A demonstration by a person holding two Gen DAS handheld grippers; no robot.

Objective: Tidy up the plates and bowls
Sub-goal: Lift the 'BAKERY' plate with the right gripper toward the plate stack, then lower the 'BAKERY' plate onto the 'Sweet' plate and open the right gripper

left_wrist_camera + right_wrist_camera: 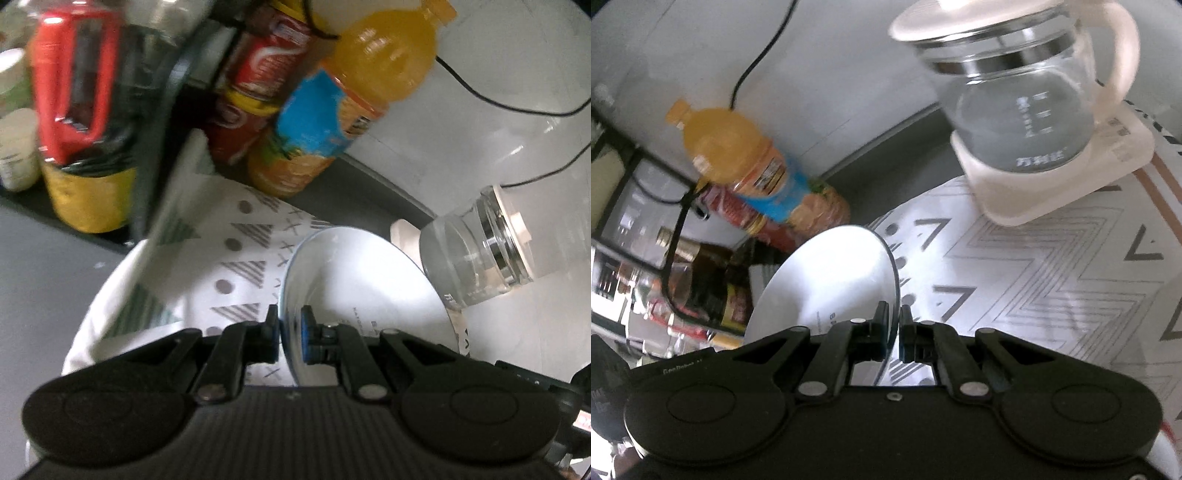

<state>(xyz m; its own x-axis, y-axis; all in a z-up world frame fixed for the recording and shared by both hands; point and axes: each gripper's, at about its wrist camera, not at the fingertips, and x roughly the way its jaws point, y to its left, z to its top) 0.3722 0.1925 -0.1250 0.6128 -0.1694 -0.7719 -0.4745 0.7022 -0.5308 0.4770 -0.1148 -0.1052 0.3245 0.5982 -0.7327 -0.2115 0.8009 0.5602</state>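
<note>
A white plate (pixel 362 291) with small printed text on its face is held tilted above a patterned white cloth (pixel 236 251). My left gripper (pixel 290 330) is shut on the plate's rim, with blue pads on both sides of the edge. In the right wrist view the same plate (pixel 831 280) shows at centre left. My right gripper (pixel 894 332) is shut on its opposite rim. The plate is lifted off the cloth (pixel 1034 266).
An orange juice bottle (pixel 343 96), red cans (pixel 266 62) and a dark bottle with a red handle (pixel 81 110) stand by a black rack. A glass kettle (pixel 1019 96) sits on a cream base (pixel 1052 184) on the cloth. Black cables run along the white wall.
</note>
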